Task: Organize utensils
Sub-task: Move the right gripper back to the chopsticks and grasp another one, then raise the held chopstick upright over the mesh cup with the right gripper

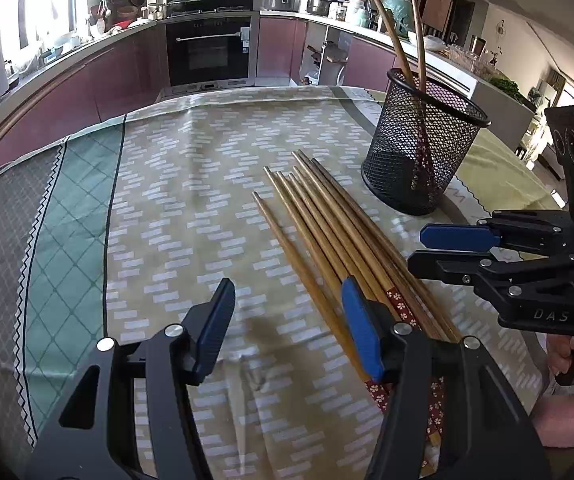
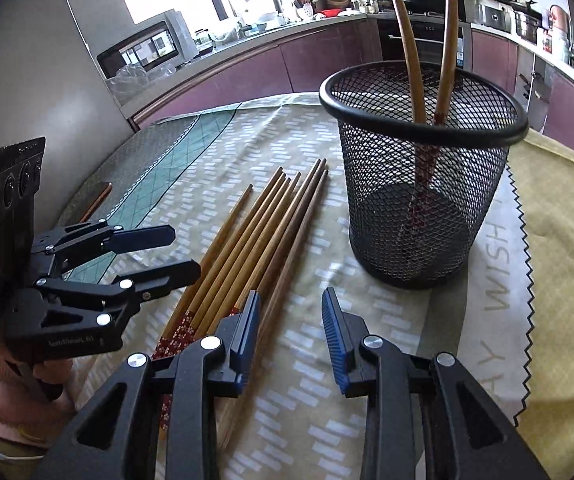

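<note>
- The chopsticks (image 1: 329, 236) lie flat in one loose bundle on the tablecloth (image 1: 191, 184), about the middle of the table, with the thin tips toward the far edge and the thick decorated ends toward the near edge. I think they lie this way so the thick ends are easy to take from the near side.
- The holder (image 2: 423, 168), a black mesh cup, stands upright just beside the bundle, on the side of the right-hand edge. It is near, so the way from bundle to cup is short.
- Two chopsticks already stand in the holder (image 1: 423, 152), leaning on its rim with the thin ends up. So the sorting has begun, and most of the sticks are not yet moved.
- The left gripper (image 1: 291, 328) is about half open and holds nothing. Its right finger stands over the thick ends of the bundle, the other finger over bare cloth; whether it touches a stick I cannot tell.
- The right gripper (image 2: 291, 336) is open more narrowly and is also empty. Its left finger is at the outer sticks of the bundle, and between the fingers only cloth shows.
- Both grippers point down and forward along the sticks. In my judgement this is to close on one stick across its width near the thick end.
- A risk: the sticks touch each other, so a jaw may catch two at once.
</note>
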A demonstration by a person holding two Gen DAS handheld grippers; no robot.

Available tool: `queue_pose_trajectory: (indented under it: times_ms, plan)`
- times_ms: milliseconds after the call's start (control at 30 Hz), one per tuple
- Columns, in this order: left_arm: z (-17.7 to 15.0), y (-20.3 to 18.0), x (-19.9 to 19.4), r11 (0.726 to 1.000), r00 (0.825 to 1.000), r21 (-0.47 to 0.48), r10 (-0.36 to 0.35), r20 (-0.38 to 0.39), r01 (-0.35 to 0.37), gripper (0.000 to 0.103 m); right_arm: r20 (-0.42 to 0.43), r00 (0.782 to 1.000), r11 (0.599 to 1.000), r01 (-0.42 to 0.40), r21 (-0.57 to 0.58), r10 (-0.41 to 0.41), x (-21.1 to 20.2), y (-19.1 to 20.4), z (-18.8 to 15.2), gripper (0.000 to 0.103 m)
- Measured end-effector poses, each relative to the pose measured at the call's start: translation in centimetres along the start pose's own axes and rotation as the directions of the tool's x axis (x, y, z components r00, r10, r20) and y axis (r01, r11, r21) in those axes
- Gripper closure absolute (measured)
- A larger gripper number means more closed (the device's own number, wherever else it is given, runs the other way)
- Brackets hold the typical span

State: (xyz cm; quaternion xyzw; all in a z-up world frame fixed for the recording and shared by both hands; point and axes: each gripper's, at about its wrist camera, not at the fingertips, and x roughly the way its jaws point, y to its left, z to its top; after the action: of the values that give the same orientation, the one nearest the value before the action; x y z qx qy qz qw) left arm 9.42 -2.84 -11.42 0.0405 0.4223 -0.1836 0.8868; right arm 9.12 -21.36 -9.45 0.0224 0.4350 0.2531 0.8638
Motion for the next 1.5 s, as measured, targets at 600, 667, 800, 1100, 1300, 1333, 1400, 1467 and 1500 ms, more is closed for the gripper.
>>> queue_pose_trajectory:
  times_ms: [600,667,800,1100,1300,1333,1400,1467,1500]
  plan:
    - [0.2,0.6,0.4,0.999,0.998,0.04,0.01,-0.056,-0.007,0.07,-0.025,0.996,0.995,0.086,-0.043,-0.087,1.6,1.0,0.5,0.077]
    - [0.2,0.5,0.5,0.999,0.998,0.048,0.018,-0.053,-0.016,0.071,-0.017,0.994,0.992,0.109,-0.058,-0.11,2.0,1.4,0.8,0.077]
    - [0.4,0.4,0.7,0.999,0.998,0.034,0.031,-0.048,-0.029,0.085,-0.011,0.994,0.993,0.111,-0.037,-0.112,2.4,1.4,1.2,0.088]
    - [0.3,0.6,0.2,0.999,0.999,-0.017,0.037,-0.03,-0.037,0.094,0.017,0.998,0.996,0.057,0.065,-0.058,1.7,0.2,0.9,0.097]
    - [0.1,0.2,-1.1,1.0,1.0,-0.011,-0.027,-0.001,0.027,0.102,0.045,0.999,1.0,-0.012,0.019,0.011,0.2,0.7,0.8,0.097]
    - [0.0,0.0,-1.1,0.999,0.999,-0.002,-0.039,-0.003,0.039,0.102,0.038,0.999,1.0,-0.017,0.005,0.017,0.2,0.9,0.8,0.097]
    - [0.0,-0.4,-1.0,0.999,0.999,0.015,-0.046,-0.01,0.046,0.102,0.017,1.0,1.0,-0.013,-0.027,0.014,0.4,1.2,0.8,0.097]
    - [-0.1,-0.6,-0.6,0.999,0.999,0.027,-0.032,-0.024,0.033,0.102,-0.004,1.0,0.999,-0.01,-0.042,0.01,0.6,1.2,0.7,0.097]
    - [-0.2,-0.6,-0.6,0.999,0.999,0.028,-0.028,-0.024,0.029,0.101,-0.014,1.0,0.999,-0.01,-0.046,0.009,0.8,1.3,0.8,0.097]
